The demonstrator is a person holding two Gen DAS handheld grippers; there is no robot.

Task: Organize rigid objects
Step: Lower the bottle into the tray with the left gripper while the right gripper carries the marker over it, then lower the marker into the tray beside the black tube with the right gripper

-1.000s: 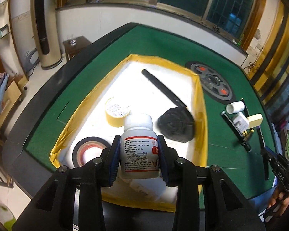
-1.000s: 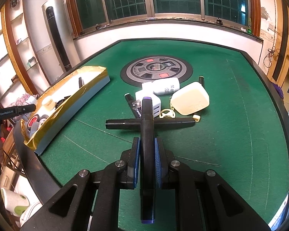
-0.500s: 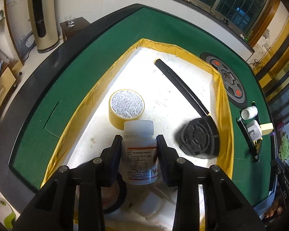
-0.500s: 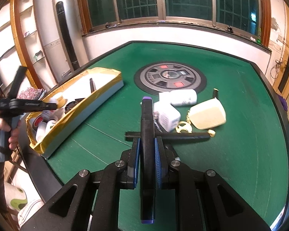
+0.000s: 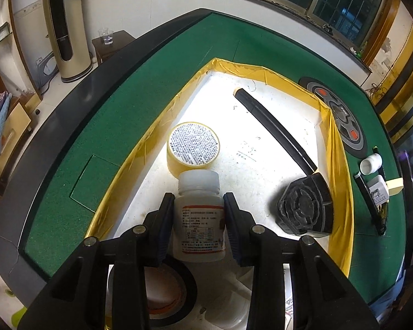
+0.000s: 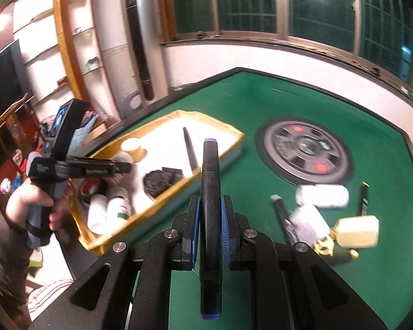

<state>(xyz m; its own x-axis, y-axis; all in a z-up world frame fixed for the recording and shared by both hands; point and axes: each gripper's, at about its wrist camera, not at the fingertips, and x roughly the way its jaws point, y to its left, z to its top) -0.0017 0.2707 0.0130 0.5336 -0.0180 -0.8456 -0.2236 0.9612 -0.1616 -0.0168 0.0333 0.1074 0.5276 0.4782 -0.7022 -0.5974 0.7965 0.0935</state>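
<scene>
1. Left tool [image 5: 198,221] grips a white pill bottle [image 5: 198,214] by its labelled body, pads pressed on both sides, cap pointing away from the camera.
2. Bottle hangs over the near end of a white tray with yellow taped walls [image 5: 337,148], which sits on the green counter [image 5: 140,93].
3. Tray contents: a yellow tape roll [image 5: 192,145] just beyond the bottle, a black tape roll [image 5: 165,294] beneath the tool, a long black stick [image 5: 275,129] lying diagonally, and a black ribbed block [image 5: 305,210] at the stick's near end.
4. Right tool [image 6: 209,221] is closed tight on a black marker with purple ends [image 6: 210,192], held lengthwise above the counter beside the tray.
5. Loose items on the counter to the right of the marker: a white bottle on its side [image 6: 322,196], a white charger [image 6: 309,221] and a cream box [image 6: 358,232].
</scene>
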